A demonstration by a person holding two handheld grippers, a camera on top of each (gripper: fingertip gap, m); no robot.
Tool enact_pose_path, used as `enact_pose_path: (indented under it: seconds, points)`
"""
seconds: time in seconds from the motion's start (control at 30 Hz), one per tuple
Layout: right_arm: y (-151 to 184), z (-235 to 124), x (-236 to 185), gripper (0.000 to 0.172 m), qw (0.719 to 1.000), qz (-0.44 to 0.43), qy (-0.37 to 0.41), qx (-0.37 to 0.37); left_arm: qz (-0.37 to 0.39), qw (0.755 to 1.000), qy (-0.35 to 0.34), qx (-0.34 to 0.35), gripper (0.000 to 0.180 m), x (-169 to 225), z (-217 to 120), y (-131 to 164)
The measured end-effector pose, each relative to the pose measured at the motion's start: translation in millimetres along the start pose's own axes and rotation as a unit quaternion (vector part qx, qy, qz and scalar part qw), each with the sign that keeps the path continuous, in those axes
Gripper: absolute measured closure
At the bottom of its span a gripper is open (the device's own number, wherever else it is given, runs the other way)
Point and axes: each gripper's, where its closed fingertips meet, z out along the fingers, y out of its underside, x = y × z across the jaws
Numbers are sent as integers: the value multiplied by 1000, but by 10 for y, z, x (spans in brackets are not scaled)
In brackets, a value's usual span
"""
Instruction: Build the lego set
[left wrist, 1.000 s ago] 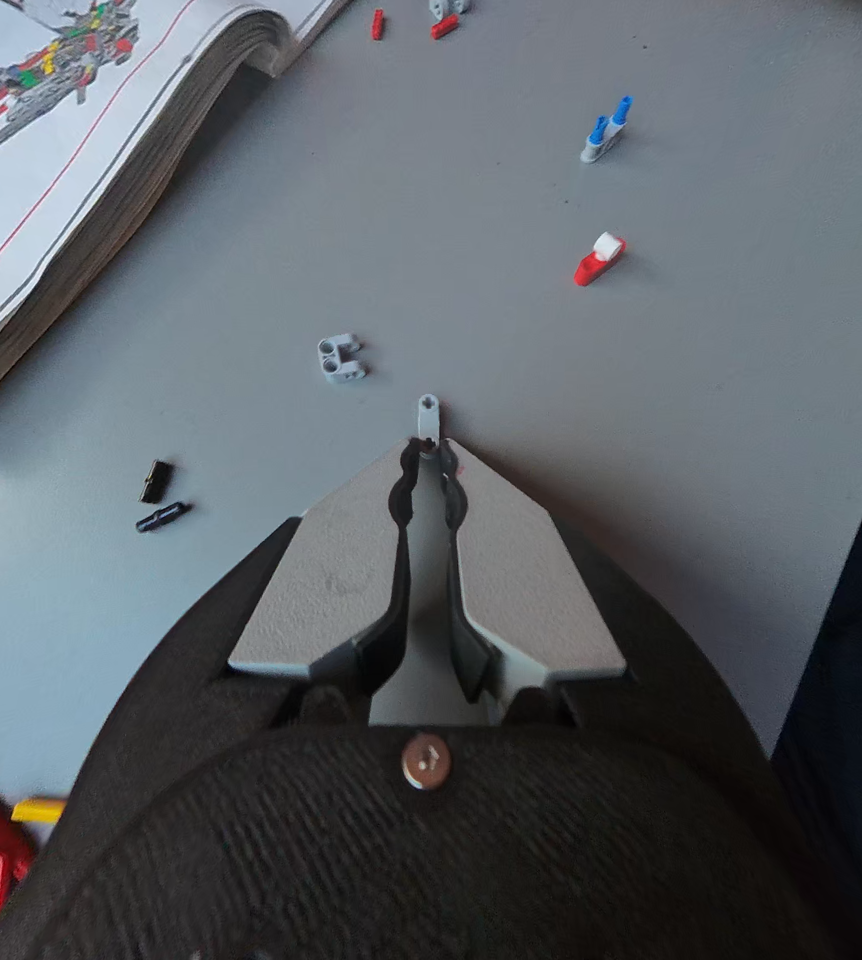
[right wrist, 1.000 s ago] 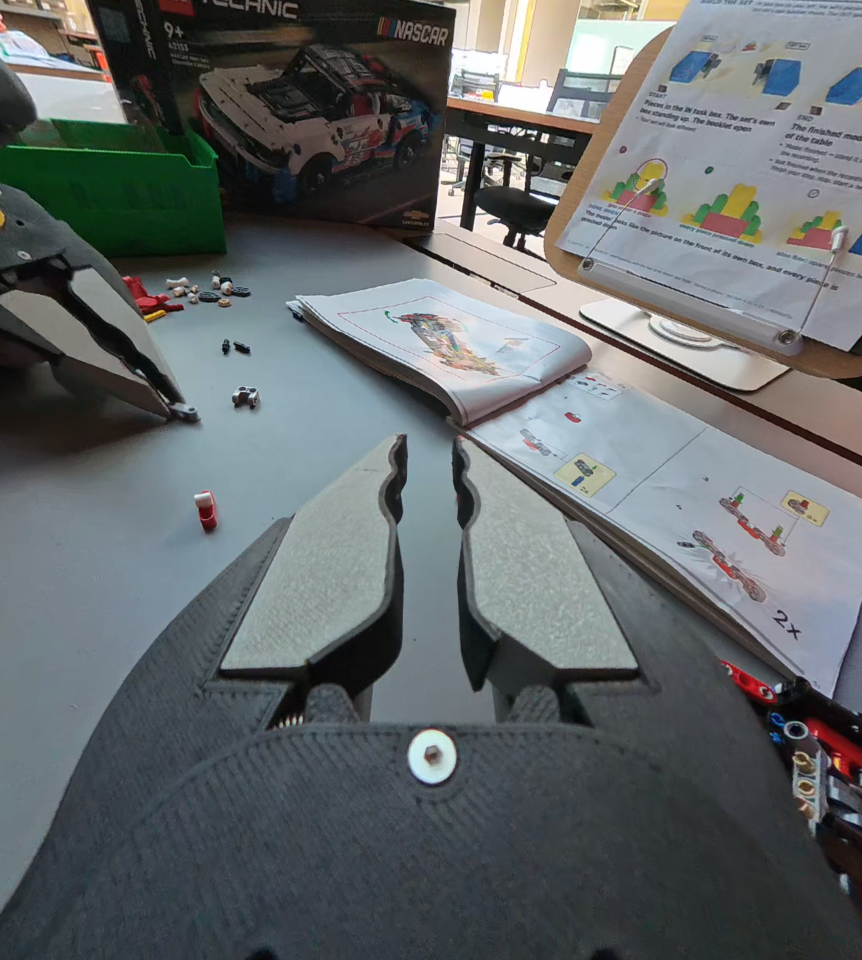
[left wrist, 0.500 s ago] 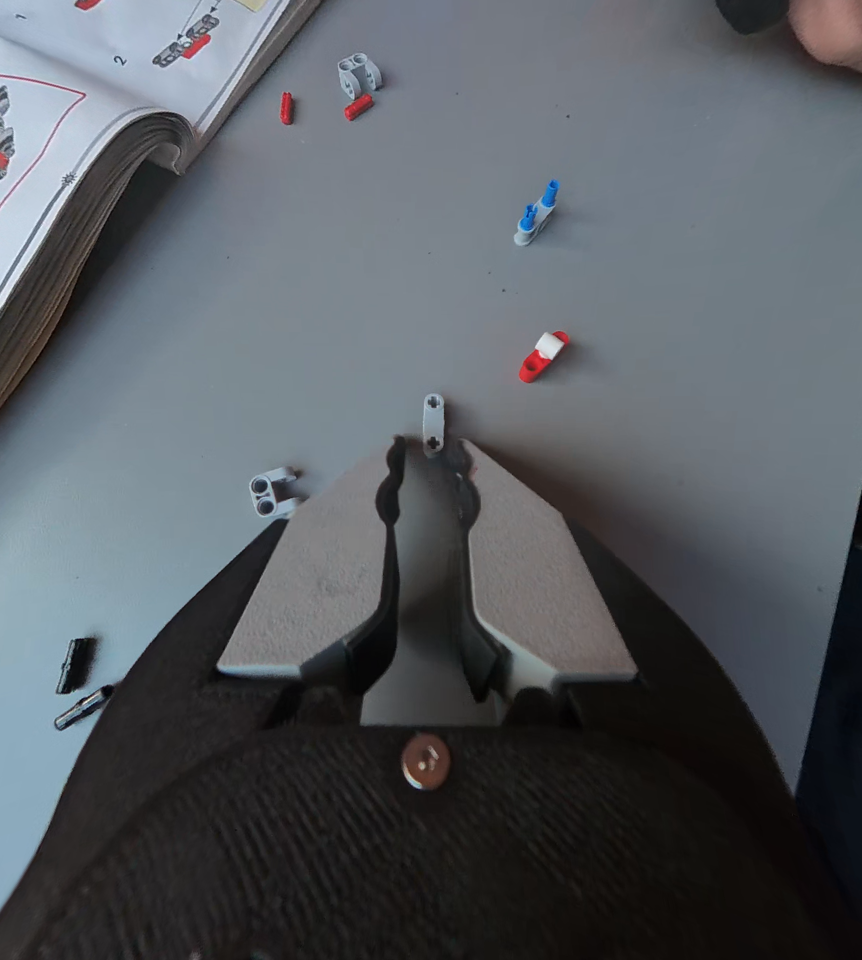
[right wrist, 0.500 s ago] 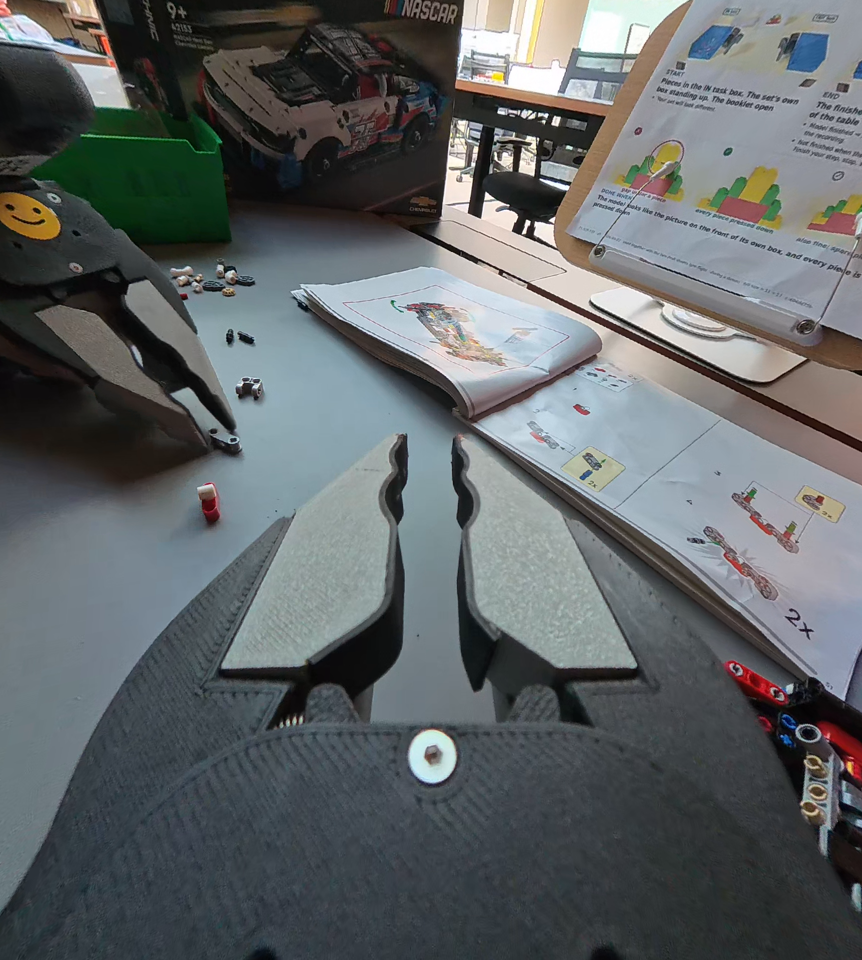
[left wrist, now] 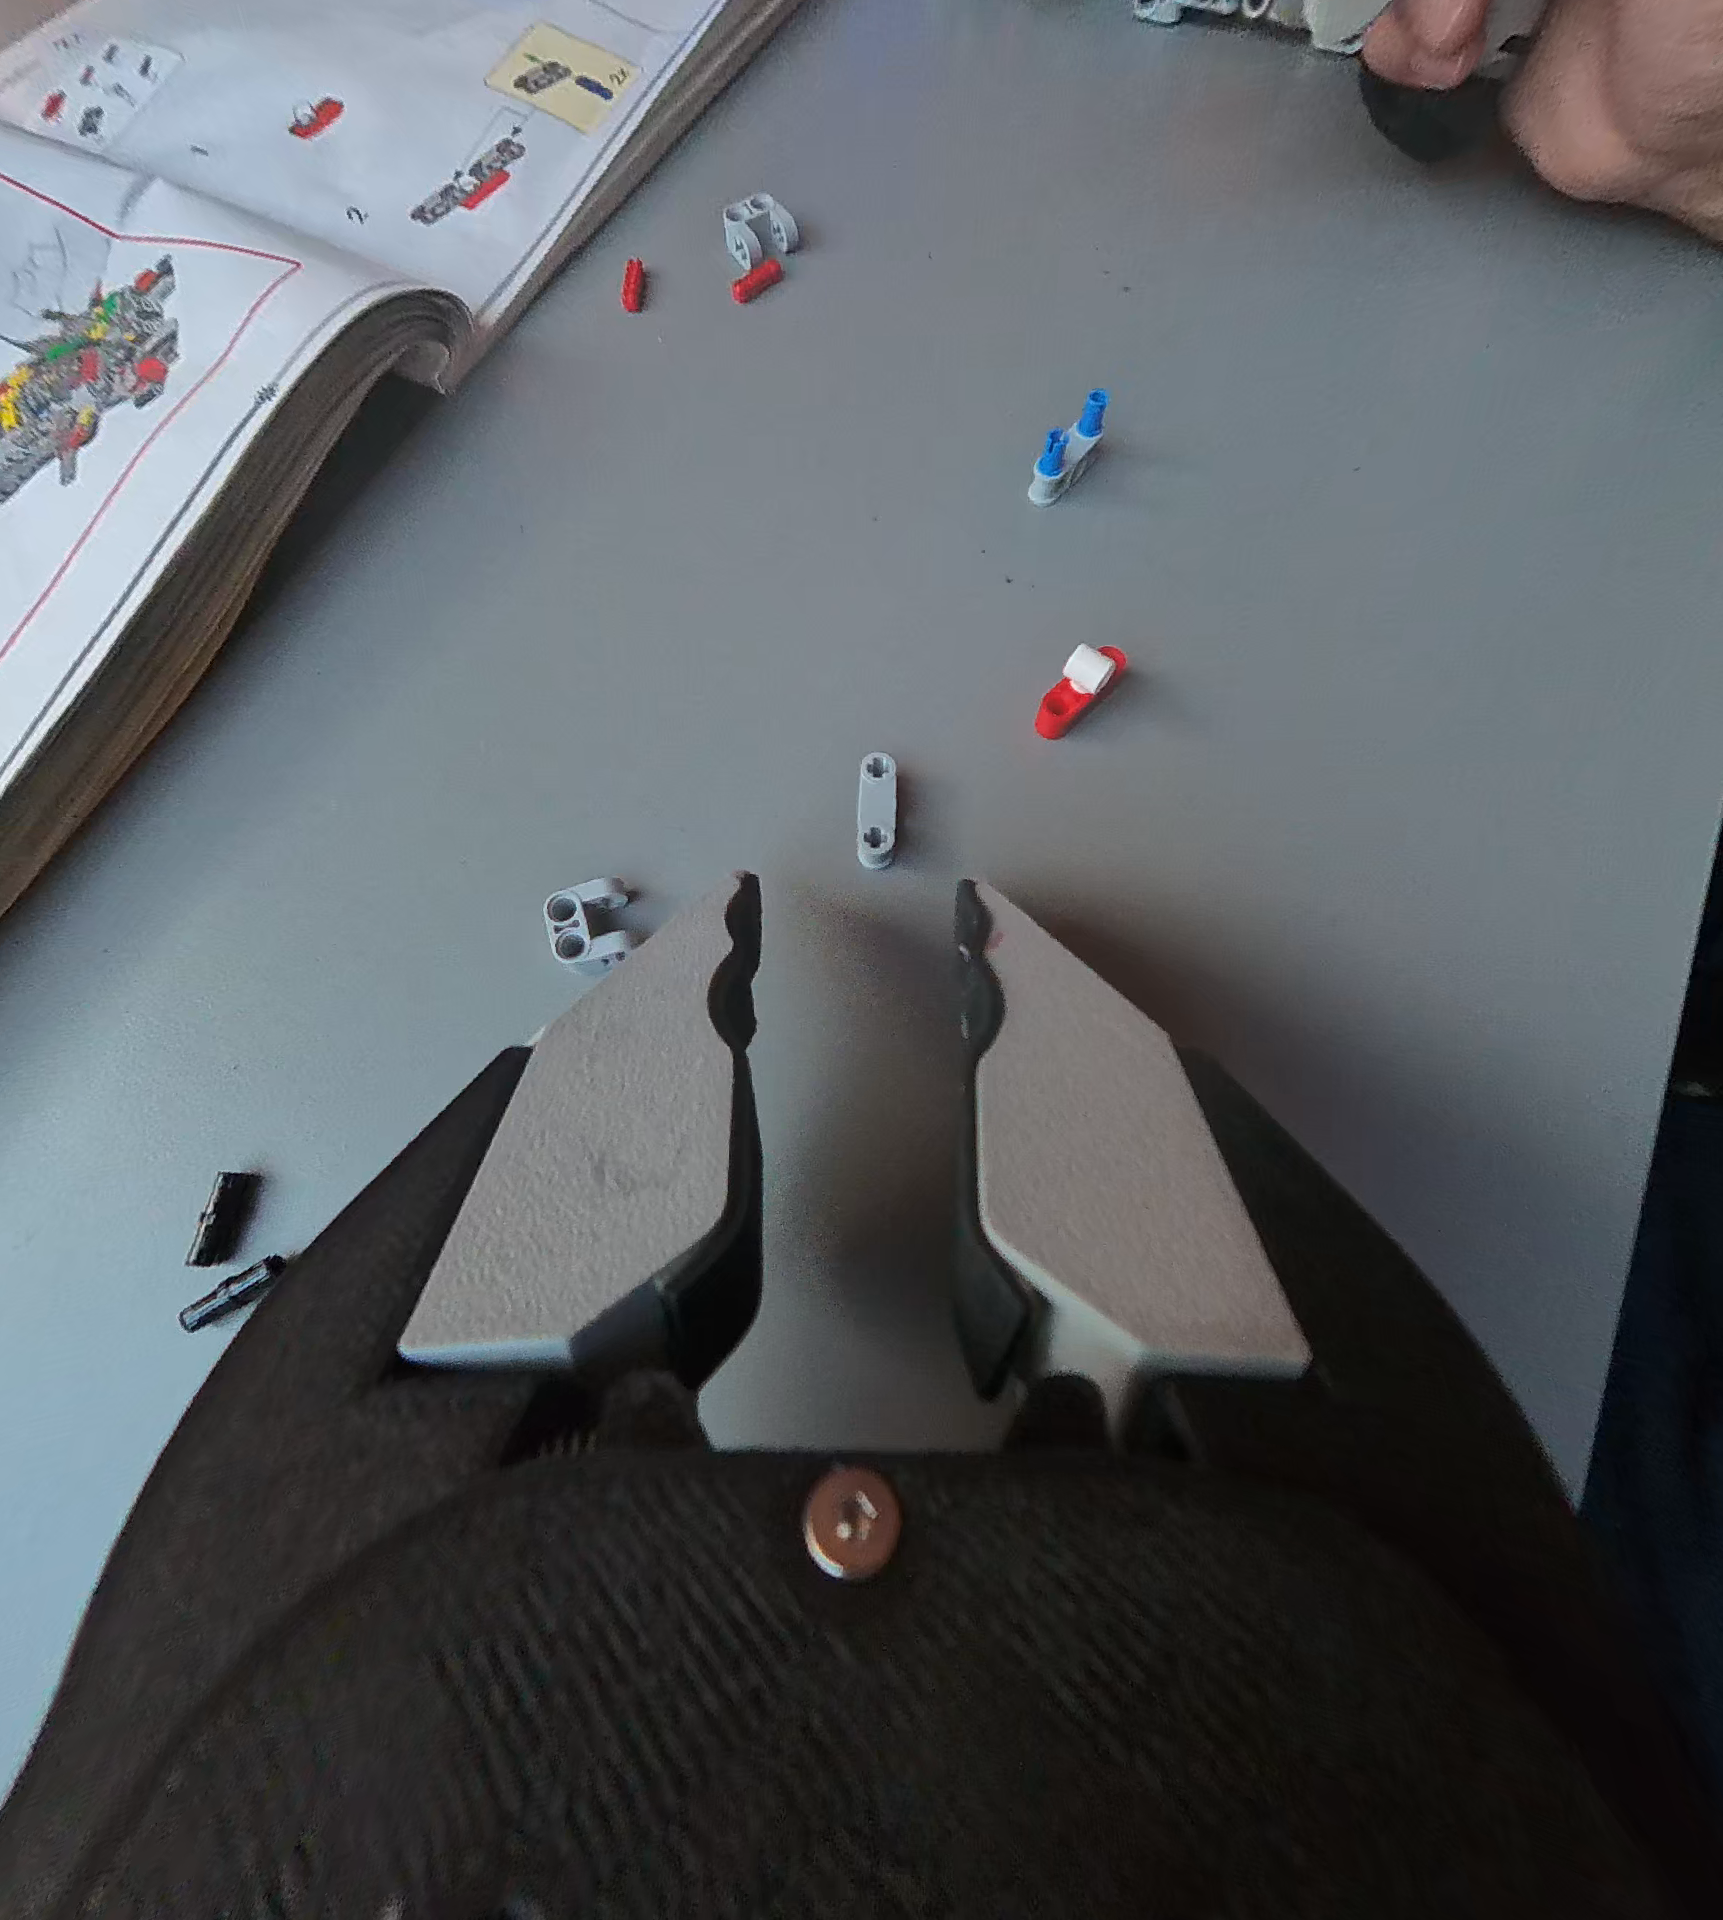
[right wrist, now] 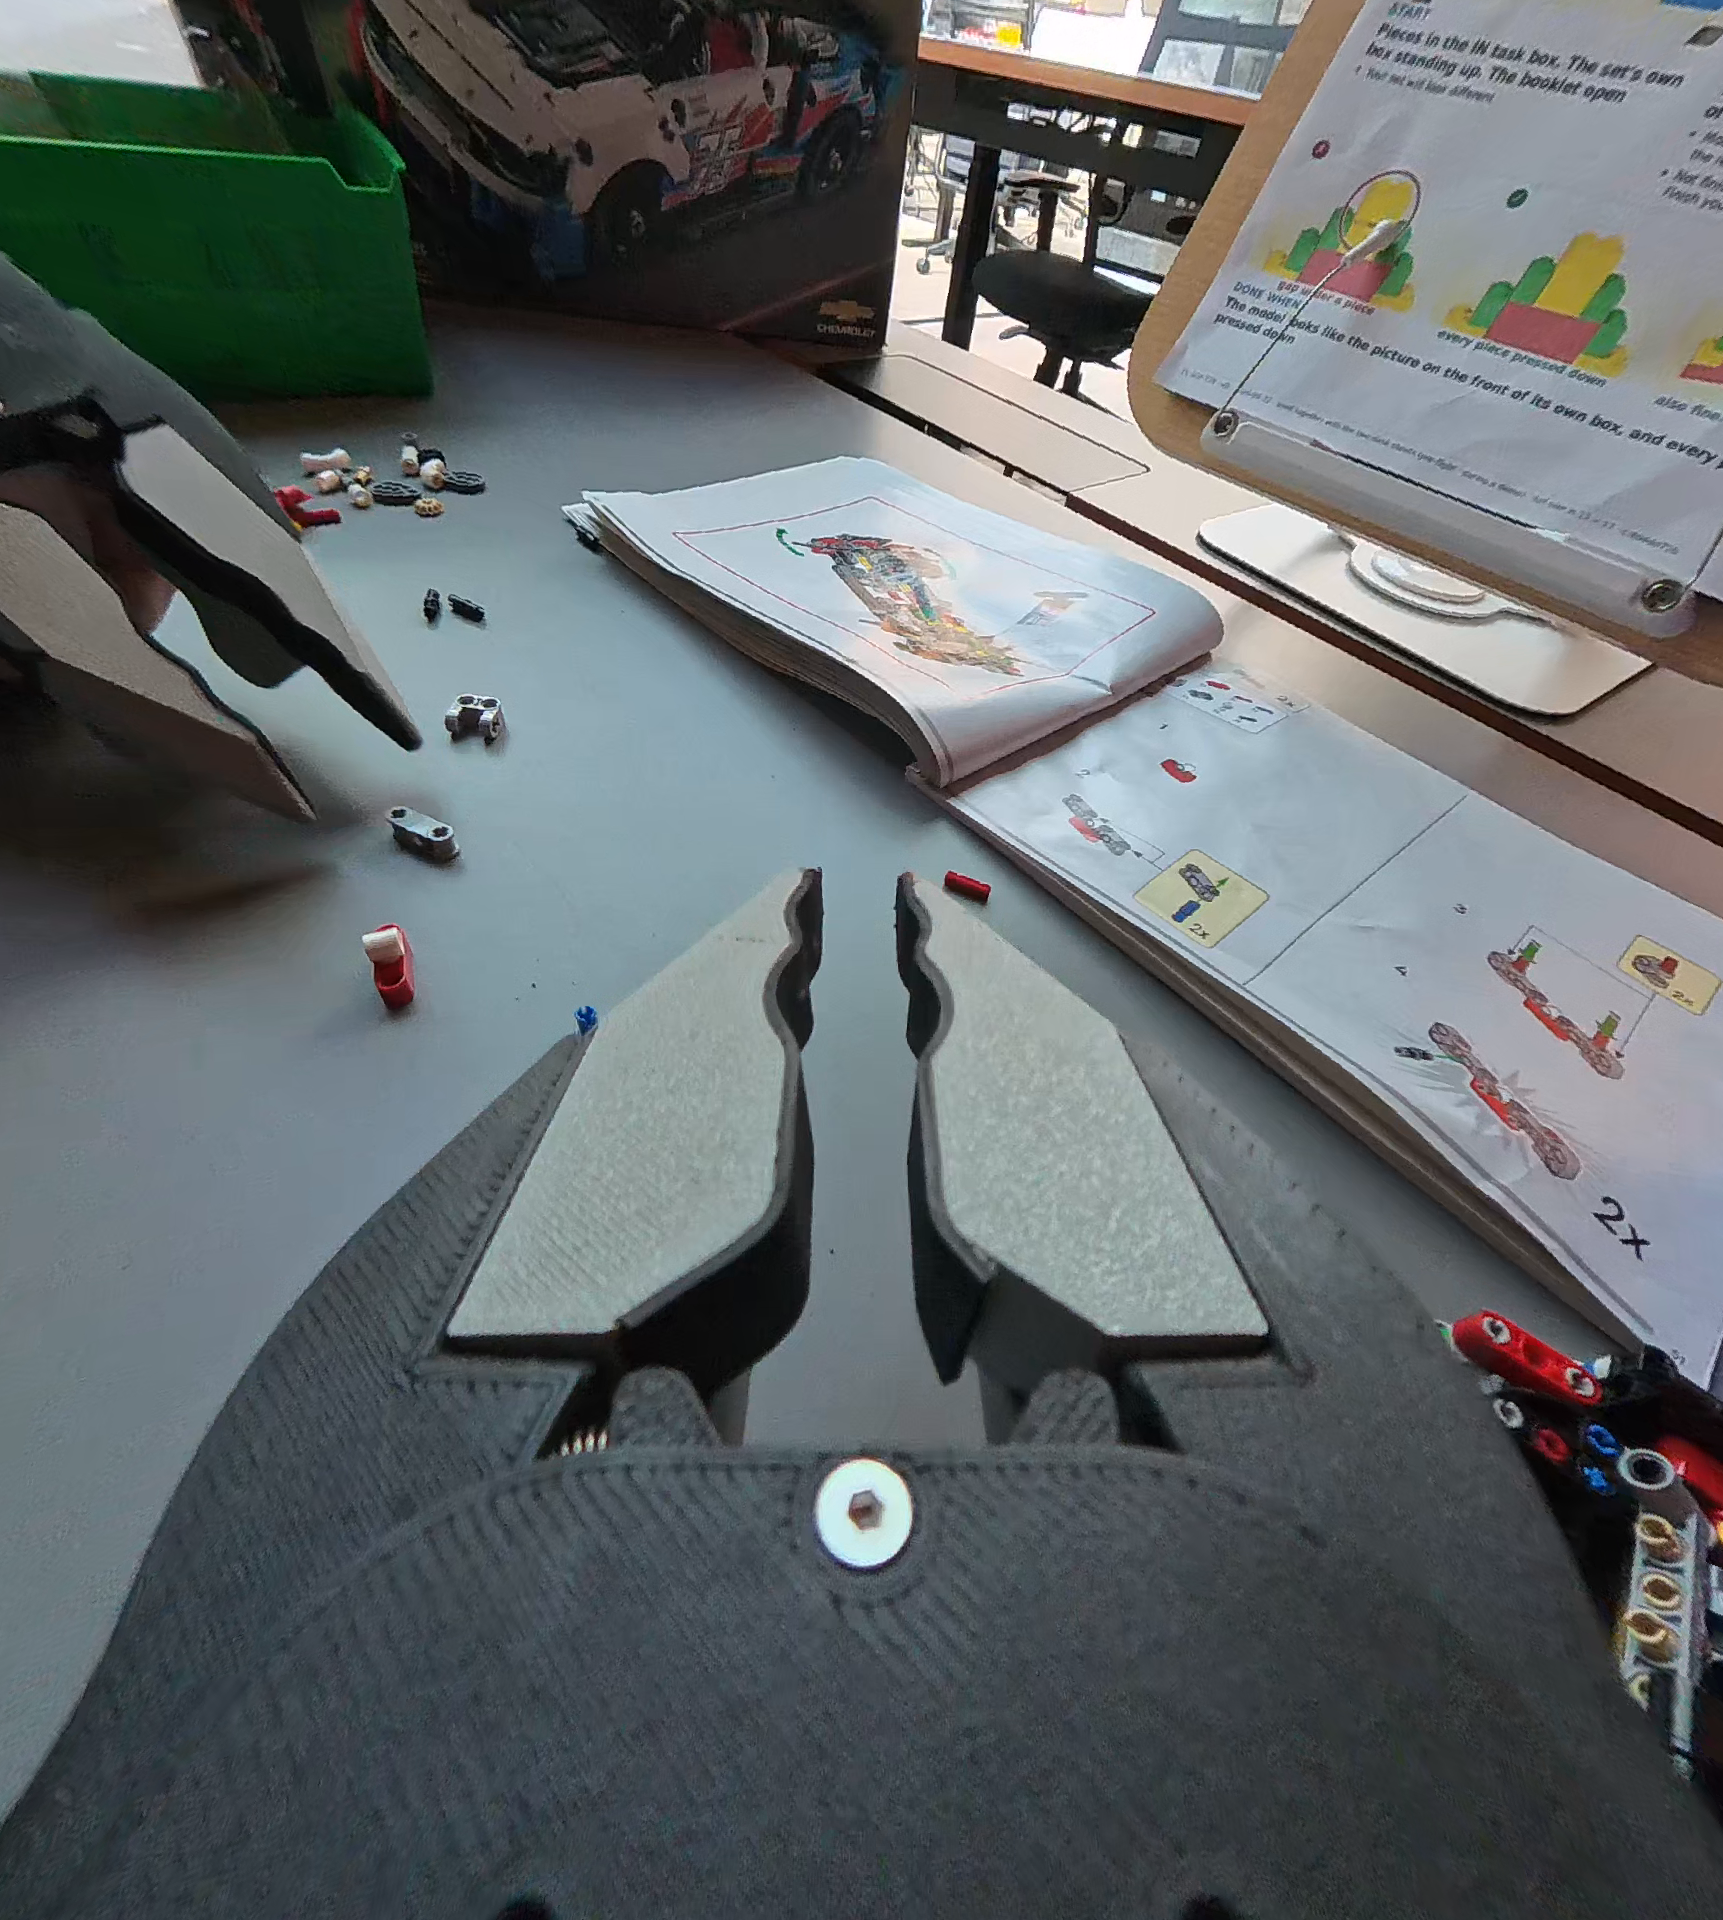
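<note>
I see daylight from the upper background of my right view, soft shadows on the table (left wrist: pixel 1252 935), blurred, bowed frame edges.

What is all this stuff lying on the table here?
grey table: 1, under everything
flat grey link: 1, just ahead of the left tongs
grey connectors: 2, one beside the left tongs, one near the booklet
red-and-white piece: 1, mid table
grey piece with blue pins: 1, farther out
red pins: 2, by the booklet
black pins: 2, left
open booklet: 1, white
green bin: 1, back
left tongs: open, empty
right tongs: slightly apart, empty
</note>
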Motion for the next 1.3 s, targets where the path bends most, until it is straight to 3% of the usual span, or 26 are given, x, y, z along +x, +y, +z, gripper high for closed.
enact_pose_path:
  seconds: [0.37,1.3]
  points:
    - [133,100,3,162,999,-8,6,-38,-12,1000,8,8,144,-14,-21,-12]
    - [100,175,-97,161,999,5,-8,-35,-27,1000,-3,16,149,-104,-19,-41]
